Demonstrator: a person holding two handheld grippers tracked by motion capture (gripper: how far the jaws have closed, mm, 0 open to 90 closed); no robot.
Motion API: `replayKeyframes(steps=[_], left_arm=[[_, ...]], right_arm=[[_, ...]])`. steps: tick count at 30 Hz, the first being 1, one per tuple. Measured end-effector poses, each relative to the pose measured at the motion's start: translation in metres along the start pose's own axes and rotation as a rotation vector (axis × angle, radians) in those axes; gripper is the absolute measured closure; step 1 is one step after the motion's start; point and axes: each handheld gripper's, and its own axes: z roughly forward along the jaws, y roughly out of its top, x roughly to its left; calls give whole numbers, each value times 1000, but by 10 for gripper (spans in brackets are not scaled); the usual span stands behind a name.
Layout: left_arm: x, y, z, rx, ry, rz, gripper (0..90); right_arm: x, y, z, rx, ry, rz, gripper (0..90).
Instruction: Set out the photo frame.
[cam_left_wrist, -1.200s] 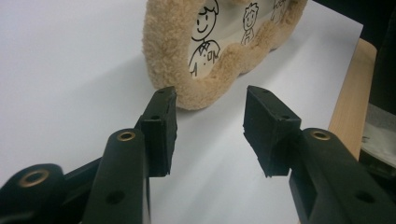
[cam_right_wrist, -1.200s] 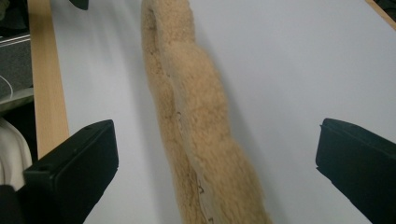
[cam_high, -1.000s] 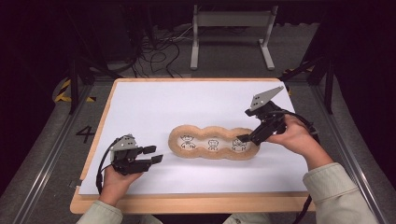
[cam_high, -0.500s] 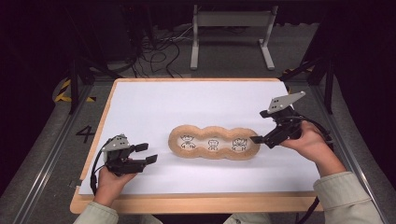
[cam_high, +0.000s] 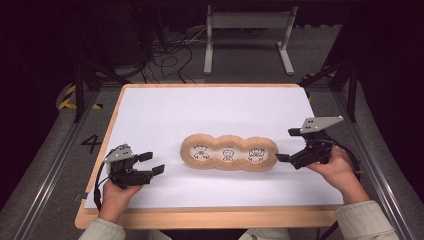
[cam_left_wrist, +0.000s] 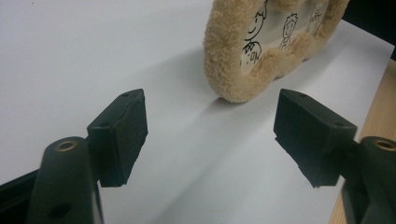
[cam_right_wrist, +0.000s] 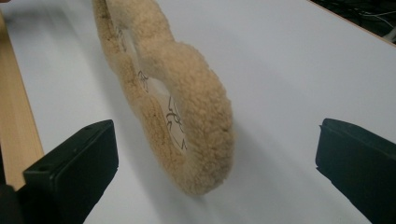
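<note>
Fleecy tan three-window frame (cam_high: 228, 152) lies flat near the middle of the white sheet (cam_high: 210, 110) that covers the wooden table (cam_high: 200, 217). Three round windows in a row, each holding a small line drawing of a cartoon figure; drawings too small to read further.

Long axis of the frame runs 9 to 3 o'clock in the high view, one rounded end toward each gripper. Figures' heads point to 12.

Left gripper (cam_high: 151, 163) at 8 o'clock from the frame, near but apart from it, held low over the sheet in the left hand (cam_high: 116, 192), jaws aimed toward 3. Jaws have just been opening; they stand wide, nothing between them. In the left gripper view the frame's end sits ahead of the pads, beyond the gap.

Right gripper (cam_high: 280, 158) at 3 o'clock, just beside the frame's right end, jaws aimed toward 9, right hand (cam_high: 339, 167) behind it with the wrist low. Jaws spread wide, gripping nothing; in the right gripper view the frame's end lies between the two pads, untouched by either.
</note>
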Motion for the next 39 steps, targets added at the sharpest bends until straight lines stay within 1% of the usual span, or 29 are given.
replayKeyframes(steps=[4,8,9,10,11,13,16,17,19,20,21,23,25,27,28,29,30,32,33,34,35,36,37,39], left_arm=[[1,-2,0,10,8,-9,255],[2,-4,0,3,29,3,251],[2,-4,0,3,29,3,252],[2,-4,0,4,35,4,252],[2,-5,0,3,34,-1,252],[3,-5,0,2,37,-4,252],[4,-6,0,-5,48,0,252],[4,-6,0,-5,48,0,251],[4,-6,1,-2,55,1,250],[4,-7,3,4,69,14,249],[4,-7,3,4,69,14,247],[4,-8,5,13,81,25,243],[4,-8,5,11,83,24,241],[4,-9,6,8,87,26,240],[4,-9,6,13,85,22,240],[6,-9,6,10,91,29,238],[6,-10,6,11,91,27,237],[6,-11,7,12,95,21,237],[8,-11,8,3,105,28,236],[8,-12,8,4,102,21,234],[9,-12,8,3,106,23,232],[9,-12,9,4,106,13,231],[10,-12,9,2,115,22,231],[10,-13,11,21,122,19,231]], right_arm=[[0,-13,1,-26,-24,19,0],[-1,-31,5,-36,-48,63,0],[-1,-31,5,-36,-48,63,0],[-1,-34,6,-41,-51,75,0],[0,-38,6,-46,-58,82,0],[0,-43,7,-40,-76,88,0],[0,-51,6,-58,-84,123,0],[0,-51,6,-58,-84,123,0],[-1,-57,5,-96,-104,154,0],[-1,-63,4,-134,-137,172,0],[-1,-65,4,-148,-155,178,0],[-2,-70,6,-159,-167,206,0],[-3,-72,7,-160,-170,212,0],[-4,-76,10,-156,-184,214,0],[-4,-78,12,-153,-185,217,0],[-4,-79,13,-149,-182,219,0],[-5,-81,15,-141,-181,220,0],[-4,-85,21,-107,-188,216,0],[-4,-87,23,-93,-193,212,0],[-2,-89,28,-69,-207,200,0],[-1,-90,31,-51,-214,191,0],[-1,-92,33,-39,-216,195,0],[0,-93,36,-30,-214,198,0],[0,-95,39,-21,-211,206,0]])
